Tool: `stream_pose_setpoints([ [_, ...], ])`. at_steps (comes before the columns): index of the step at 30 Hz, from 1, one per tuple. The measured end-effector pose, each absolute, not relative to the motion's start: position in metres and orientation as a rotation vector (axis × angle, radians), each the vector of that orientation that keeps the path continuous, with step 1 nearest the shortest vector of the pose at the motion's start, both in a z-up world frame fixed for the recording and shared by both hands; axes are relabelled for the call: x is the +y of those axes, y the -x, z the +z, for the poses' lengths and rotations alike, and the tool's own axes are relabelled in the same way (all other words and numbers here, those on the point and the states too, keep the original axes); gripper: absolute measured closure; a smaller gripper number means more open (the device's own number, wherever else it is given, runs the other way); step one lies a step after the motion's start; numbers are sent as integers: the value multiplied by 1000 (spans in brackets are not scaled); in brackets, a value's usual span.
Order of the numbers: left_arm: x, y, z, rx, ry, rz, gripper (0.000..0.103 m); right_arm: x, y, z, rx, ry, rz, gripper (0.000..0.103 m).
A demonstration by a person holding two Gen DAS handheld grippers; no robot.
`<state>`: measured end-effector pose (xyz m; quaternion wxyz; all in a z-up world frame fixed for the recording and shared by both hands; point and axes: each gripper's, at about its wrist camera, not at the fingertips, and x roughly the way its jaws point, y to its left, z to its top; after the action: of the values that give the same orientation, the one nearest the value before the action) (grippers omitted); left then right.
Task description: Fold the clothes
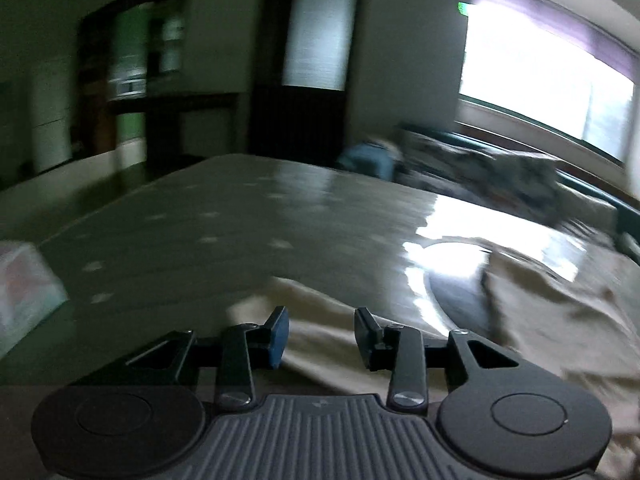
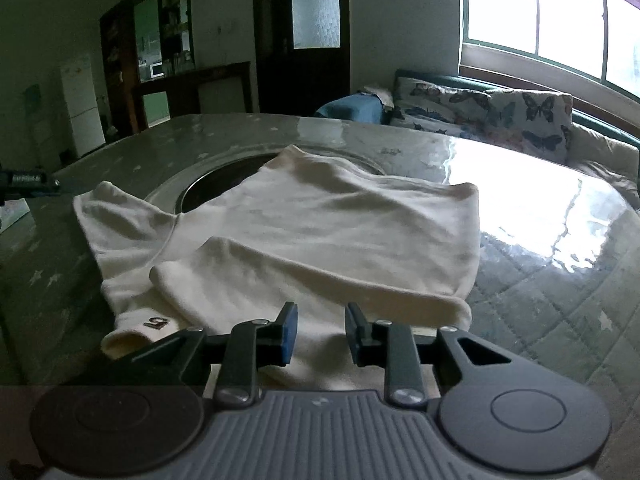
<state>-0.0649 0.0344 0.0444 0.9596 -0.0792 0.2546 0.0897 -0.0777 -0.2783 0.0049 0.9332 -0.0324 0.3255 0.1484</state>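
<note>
Two wrist views logged. Left wrist view, heavily motion-blurred: left gripper (image 1: 322, 336) has its jaws parted wide with nothing between them, held just above the near edge of the cream garment (image 1: 540, 308). The cloth spreads off to the right over the glossy star-patterned table (image 1: 224, 216); a dark round recess (image 1: 460, 300) in the tabletop shows beside it.

Right wrist view, sharp: right gripper (image 2: 321, 332) jaws likewise spread wide and empty, poised over the near edge of the cream garment (image 2: 320, 220). The garment lies on the table (image 2: 560, 280) partly folded, one sleeve (image 2: 116, 212) out to the left, a layer doubled across the front, its far part covering some of the round recess (image 2: 216, 188). A small logo tag (image 2: 157, 322) sits near the left cuff. A butterfly-print cushion (image 2: 520, 120) lies beyond the table, under the window (image 2: 560, 20).
</note>
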Motion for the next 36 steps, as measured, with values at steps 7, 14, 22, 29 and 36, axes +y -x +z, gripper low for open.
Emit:
stream_pose_setpoints([
  [7,57,44,29,560,169,301,53,-277,79,4,671,67,307,70],
  [14,68,28,17,602,221,310,56,-276,82,6,660,67,310,70],
  [22,68,24,8,612,217,303,89,-279,86,6,659,53,298,70],
  [29,63,33,27,564,257,232,98,-285,91,9,645,22,285,70],
  [36,3,52,58,510,265,-26,98,-290,95,11,628,-8,273,70],
])
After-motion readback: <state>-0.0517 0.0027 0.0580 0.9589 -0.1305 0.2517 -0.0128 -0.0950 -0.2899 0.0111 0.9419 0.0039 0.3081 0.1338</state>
